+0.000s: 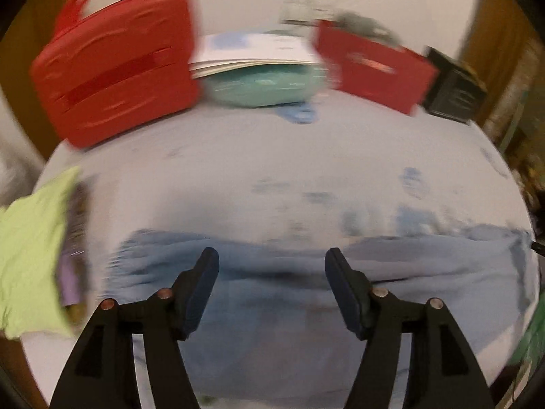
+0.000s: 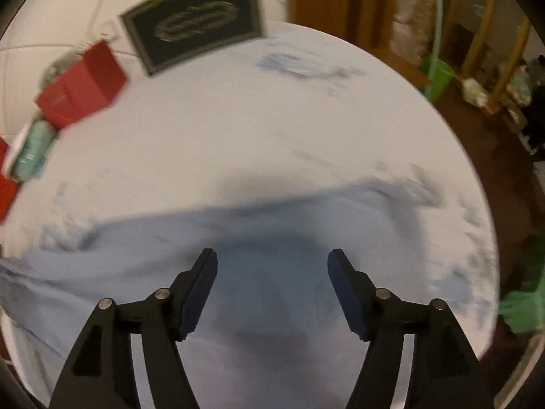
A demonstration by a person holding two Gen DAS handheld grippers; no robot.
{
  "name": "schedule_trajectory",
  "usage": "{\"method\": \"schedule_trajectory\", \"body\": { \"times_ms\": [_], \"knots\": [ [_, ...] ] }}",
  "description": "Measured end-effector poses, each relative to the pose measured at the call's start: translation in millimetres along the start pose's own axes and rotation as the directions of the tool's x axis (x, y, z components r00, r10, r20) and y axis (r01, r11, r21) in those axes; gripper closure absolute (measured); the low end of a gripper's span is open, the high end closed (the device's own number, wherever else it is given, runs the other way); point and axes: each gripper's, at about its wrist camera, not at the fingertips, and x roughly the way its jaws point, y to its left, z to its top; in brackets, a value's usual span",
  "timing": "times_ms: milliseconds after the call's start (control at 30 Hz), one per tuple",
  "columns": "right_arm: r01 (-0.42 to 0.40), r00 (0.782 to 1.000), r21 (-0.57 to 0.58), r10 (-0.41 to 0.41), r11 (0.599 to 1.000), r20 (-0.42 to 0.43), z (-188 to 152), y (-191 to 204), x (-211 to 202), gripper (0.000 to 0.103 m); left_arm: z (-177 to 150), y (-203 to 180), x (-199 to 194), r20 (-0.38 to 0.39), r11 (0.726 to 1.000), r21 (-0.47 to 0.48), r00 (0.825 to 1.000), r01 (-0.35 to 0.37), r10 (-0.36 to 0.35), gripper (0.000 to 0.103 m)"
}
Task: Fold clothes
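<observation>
A light blue garment point(image 1: 306, 293) lies spread flat across the near part of a round table point(image 1: 238, 156) with a pale cloth. My left gripper point(image 1: 271, 255) hovers over it with its jaws open and nothing between the pads. The same blue garment point(image 2: 136, 255) stretches under my right gripper point(image 2: 272, 255), which also stands open and empty above the fabric. Both views are blurred by motion. A lime green cloth point(image 1: 30, 252) lies at the table's left edge, with a lilac piece point(image 1: 69, 283) beside it.
At the back of the table stand a red case with handles point(image 1: 115, 68), a teal bundle point(image 1: 265, 85) under papers, a red box point(image 1: 374, 68) and a black box point(image 1: 453, 85). A black framed plaque point(image 2: 194, 20) leans at the far side. Beyond the right edge are floor clutter and a green bucket point(image 2: 437, 78).
</observation>
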Motion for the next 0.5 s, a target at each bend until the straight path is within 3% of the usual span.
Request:
{"method": "schedule_trajectory", "body": {
  "times_ms": [100,200,300,500],
  "knots": [
    [-0.005,1.000,0.041,0.006,0.999,-0.015,-8.2,-30.4,5.4,0.024,1.1,-62.8,19.6,-0.018,0.993,0.104,0.999,0.048,-0.047,0.037],
    [-0.010,1.000,0.051,0.011,0.999,-0.011,-5.2,-49.5,6.7,0.022,-0.8,-117.6,43.4,-0.054,0.975,0.210,0.996,0.075,-0.065,0.037],
    [-0.009,1.000,0.030,0.009,1.000,-0.003,1.6,-61.5,5.1,0.016,-5.9,-151.2,68.5,-0.102,0.957,0.278,0.993,0.078,-0.052,0.037],
    [0.002,1.000,-0.036,-0.002,0.999,-0.002,25.6,-78.0,20.3,0.013,-17.6,-174.2,103.3,-0.169,0.944,0.327,0.986,0.048,0.008,0.037]
  ]
}}
